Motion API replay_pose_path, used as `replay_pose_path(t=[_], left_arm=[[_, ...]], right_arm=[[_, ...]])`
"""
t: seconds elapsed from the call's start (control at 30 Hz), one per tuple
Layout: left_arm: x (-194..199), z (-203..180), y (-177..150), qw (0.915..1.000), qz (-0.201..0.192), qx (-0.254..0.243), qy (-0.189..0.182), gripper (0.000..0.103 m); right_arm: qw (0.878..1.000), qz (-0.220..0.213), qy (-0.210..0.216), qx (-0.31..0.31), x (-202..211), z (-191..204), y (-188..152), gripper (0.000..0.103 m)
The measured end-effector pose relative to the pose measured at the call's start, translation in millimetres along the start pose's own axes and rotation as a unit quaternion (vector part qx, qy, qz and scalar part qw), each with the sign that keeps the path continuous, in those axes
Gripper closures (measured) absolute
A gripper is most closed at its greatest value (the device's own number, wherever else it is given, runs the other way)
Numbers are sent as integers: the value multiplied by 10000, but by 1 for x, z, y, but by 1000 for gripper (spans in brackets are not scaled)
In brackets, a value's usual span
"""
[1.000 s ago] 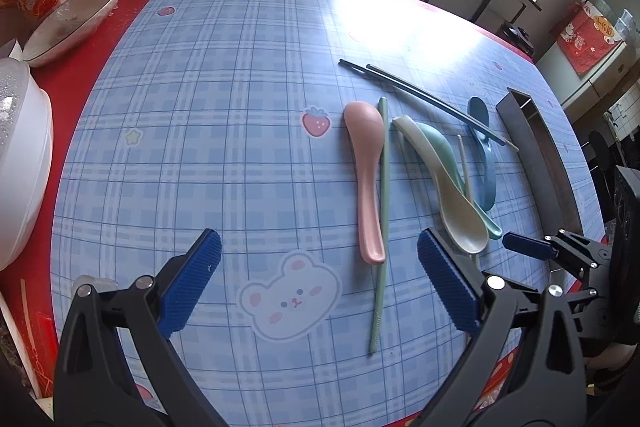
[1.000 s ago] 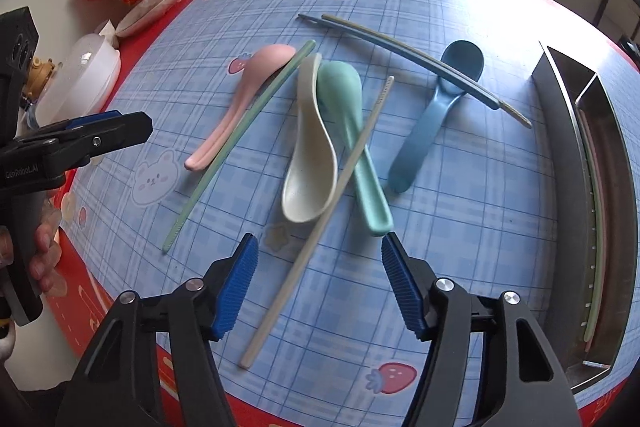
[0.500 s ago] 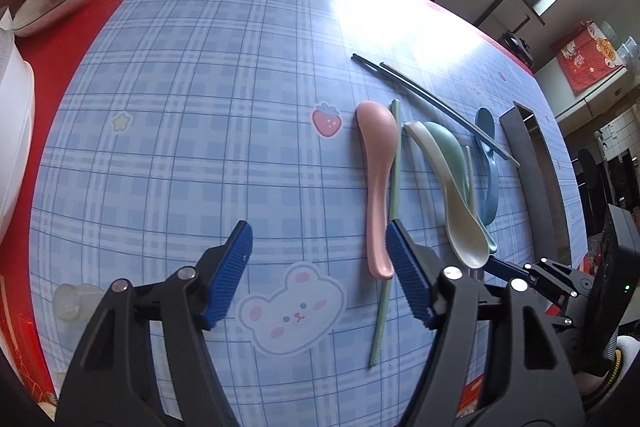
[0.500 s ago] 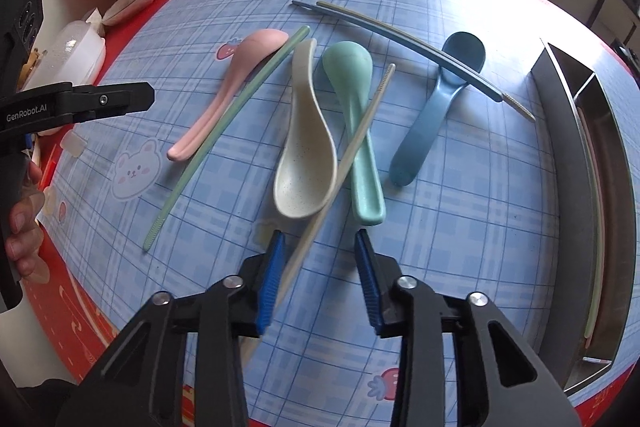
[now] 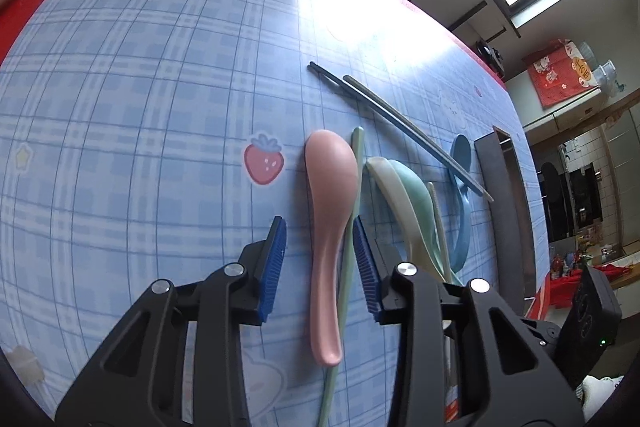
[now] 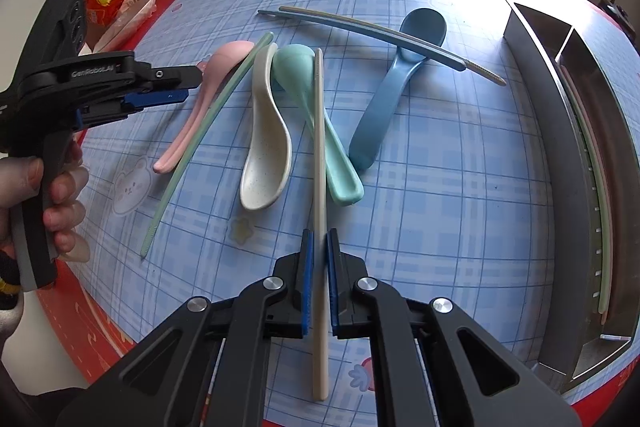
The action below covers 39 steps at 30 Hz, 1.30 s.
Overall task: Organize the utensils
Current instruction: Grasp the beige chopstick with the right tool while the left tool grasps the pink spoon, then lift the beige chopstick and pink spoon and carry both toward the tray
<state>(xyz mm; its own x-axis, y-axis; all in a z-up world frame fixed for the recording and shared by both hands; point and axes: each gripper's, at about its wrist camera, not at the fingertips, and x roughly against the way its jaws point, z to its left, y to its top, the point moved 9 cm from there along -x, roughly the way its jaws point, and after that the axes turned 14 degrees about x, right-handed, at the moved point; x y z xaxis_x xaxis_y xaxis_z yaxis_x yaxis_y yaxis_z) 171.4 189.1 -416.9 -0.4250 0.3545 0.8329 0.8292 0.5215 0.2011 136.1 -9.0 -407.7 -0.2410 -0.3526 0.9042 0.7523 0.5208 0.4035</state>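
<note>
Utensils lie on the plaid desk. Right gripper: fingers pinch the cream chopstick, which crosses the mint spoon. Left gripper: fingers spread, straddling the pink spoon and green chopstick. Steel tray at right.

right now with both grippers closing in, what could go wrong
The left gripper straddles both the pink spoon and the green chopstick beside it, so it may pinch both or flick one away. The right gripper holds the beige chopstick, whose far end lies across the mint spoon; lifting could drag that spoon.
</note>
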Motion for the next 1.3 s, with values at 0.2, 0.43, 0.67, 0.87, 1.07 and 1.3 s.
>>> replay_pose_path(t=[0.2,0.43,0.67,0.87,1.07,1.3], left_arm=[[-12,-14,9,9991,-100,-370,168,66],[-18,-21,7,9978,-188,-591,225,67],[-28,-31,-1,9976,-141,-654,193,76],[-30,-41,-20,9940,-24,-1071,209,86],[-29,-43,-57,9839,175,-1732,407,91],[-19,-35,-95,9787,229,-1962,554,92]], right_arm=[[10000,-34,55,-18,2,-2,-1,96],[10000,-34,70,-21,2,-3,-1,96],[10000,-18,62,18,3,-2,0,96],[10000,-16,56,15,3,-2,0,96],[10000,-6,33,7,2,-1,1,96],[9997,-91,143,-146,2,-3,-1,96]])
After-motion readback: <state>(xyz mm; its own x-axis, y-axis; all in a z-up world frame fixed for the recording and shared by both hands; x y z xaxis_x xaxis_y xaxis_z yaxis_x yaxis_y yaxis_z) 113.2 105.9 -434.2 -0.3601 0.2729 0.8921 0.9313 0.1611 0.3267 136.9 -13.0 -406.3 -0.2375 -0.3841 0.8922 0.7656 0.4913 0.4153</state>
